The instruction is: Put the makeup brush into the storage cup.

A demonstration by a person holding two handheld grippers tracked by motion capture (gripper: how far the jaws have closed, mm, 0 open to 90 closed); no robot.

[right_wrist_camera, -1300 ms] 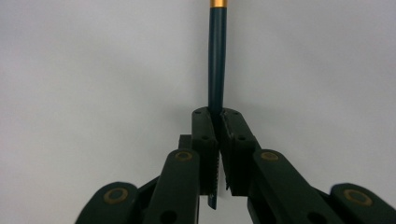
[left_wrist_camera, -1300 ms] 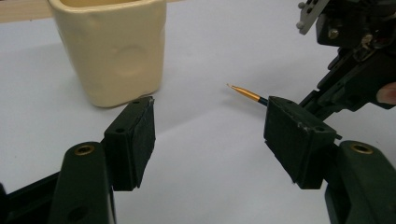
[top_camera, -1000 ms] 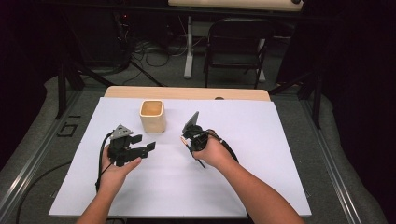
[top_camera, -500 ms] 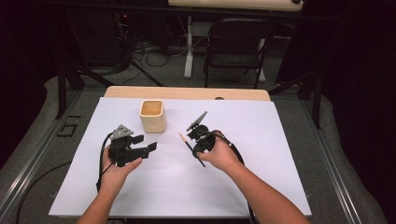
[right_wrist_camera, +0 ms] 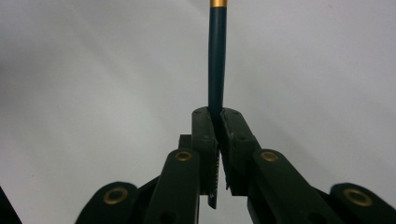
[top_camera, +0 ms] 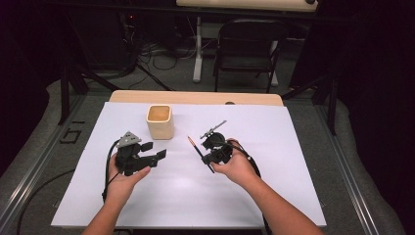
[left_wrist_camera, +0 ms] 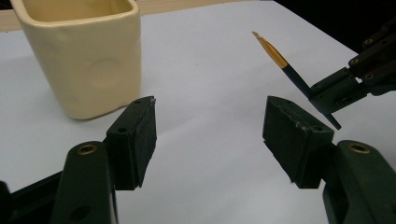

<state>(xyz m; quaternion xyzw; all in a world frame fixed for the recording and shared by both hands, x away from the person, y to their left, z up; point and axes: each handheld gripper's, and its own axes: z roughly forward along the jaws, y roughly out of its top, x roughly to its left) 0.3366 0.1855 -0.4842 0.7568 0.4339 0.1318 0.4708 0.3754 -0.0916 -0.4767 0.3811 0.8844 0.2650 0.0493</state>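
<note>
While your right gripper (top_camera: 211, 152) clamps the thin, light, stiff paintbrush (right_wrist_camera: 216, 60) on its dark handle above the white table (top_camera: 293, 161), right of the cream cup (top_camera: 159, 122), keep that mid-handle grip, left gripper (left_wrist_camera: 208, 135) gaping empty

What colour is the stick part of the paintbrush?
The paintbrush handle is dark blue-green with a gold band near the bristles, clearest in the right gripper view.
</note>
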